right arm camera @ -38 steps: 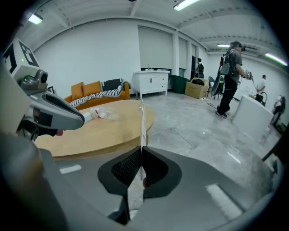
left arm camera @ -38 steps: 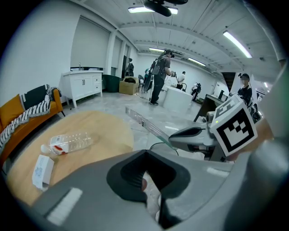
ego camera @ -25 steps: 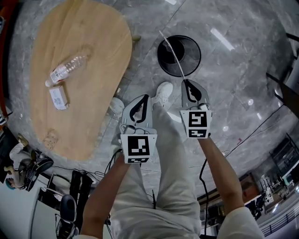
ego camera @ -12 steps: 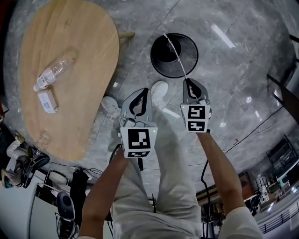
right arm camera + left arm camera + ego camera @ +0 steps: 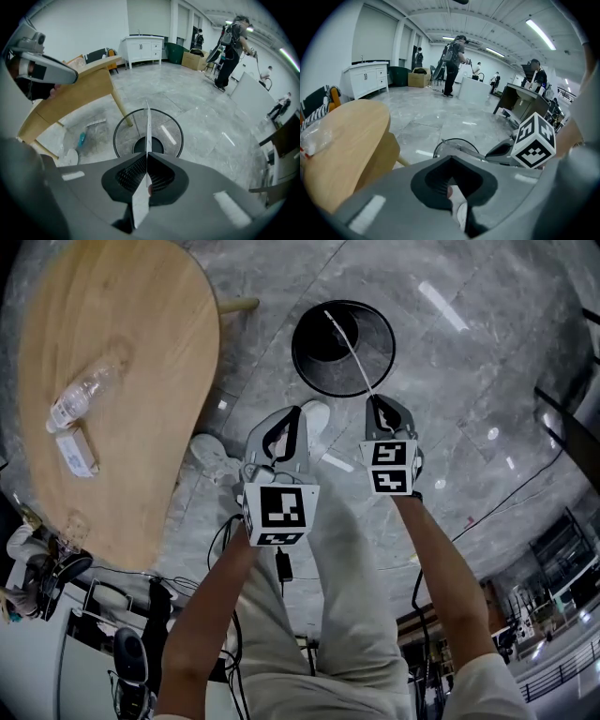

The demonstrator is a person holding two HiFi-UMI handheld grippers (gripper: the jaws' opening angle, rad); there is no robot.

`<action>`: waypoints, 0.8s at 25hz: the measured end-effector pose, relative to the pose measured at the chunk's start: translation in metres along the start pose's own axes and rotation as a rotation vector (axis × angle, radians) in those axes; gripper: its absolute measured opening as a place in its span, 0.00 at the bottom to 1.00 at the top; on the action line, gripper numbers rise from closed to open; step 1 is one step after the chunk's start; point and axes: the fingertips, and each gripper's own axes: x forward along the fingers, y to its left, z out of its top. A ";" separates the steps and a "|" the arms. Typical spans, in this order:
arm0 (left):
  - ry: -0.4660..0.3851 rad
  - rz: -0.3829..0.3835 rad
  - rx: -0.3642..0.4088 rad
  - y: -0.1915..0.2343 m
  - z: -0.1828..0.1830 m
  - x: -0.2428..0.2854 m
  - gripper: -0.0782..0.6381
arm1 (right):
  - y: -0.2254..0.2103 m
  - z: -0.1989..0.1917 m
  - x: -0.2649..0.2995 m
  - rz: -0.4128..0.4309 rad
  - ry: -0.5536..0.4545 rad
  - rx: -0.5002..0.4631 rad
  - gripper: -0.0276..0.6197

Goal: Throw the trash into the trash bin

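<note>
Jaws of your right gripper [image 5: 147,154] are pinching a thin white card [image 5: 147,124], holding it out over the bin [image 5: 294,348], ready to drop in. Your left gripper [image 5: 298,412] jaws are pressing together on nothing.

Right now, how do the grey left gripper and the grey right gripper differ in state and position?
The grey right gripper is shut on a thin white sheet, seen edge-on; the grey left gripper is shut on nothing. The right gripper's sheet reaches out over the black wire-mesh trash bin; the left gripper hangs above the person's white shoe, short of the bin. Both point forward with their jaws together.
</note>
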 end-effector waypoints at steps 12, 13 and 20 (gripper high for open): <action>0.023 -0.035 0.037 -0.002 -0.018 0.015 0.11 | -0.004 -0.013 0.048 -0.028 0.140 -0.010 0.10; 0.025 -0.032 0.032 -0.001 -0.020 0.016 0.11 | -0.005 -0.013 0.051 -0.028 0.153 -0.011 0.10; 0.028 0.000 -0.011 0.013 -0.031 0.016 0.11 | -0.008 -0.011 0.069 -0.037 0.196 -0.006 0.11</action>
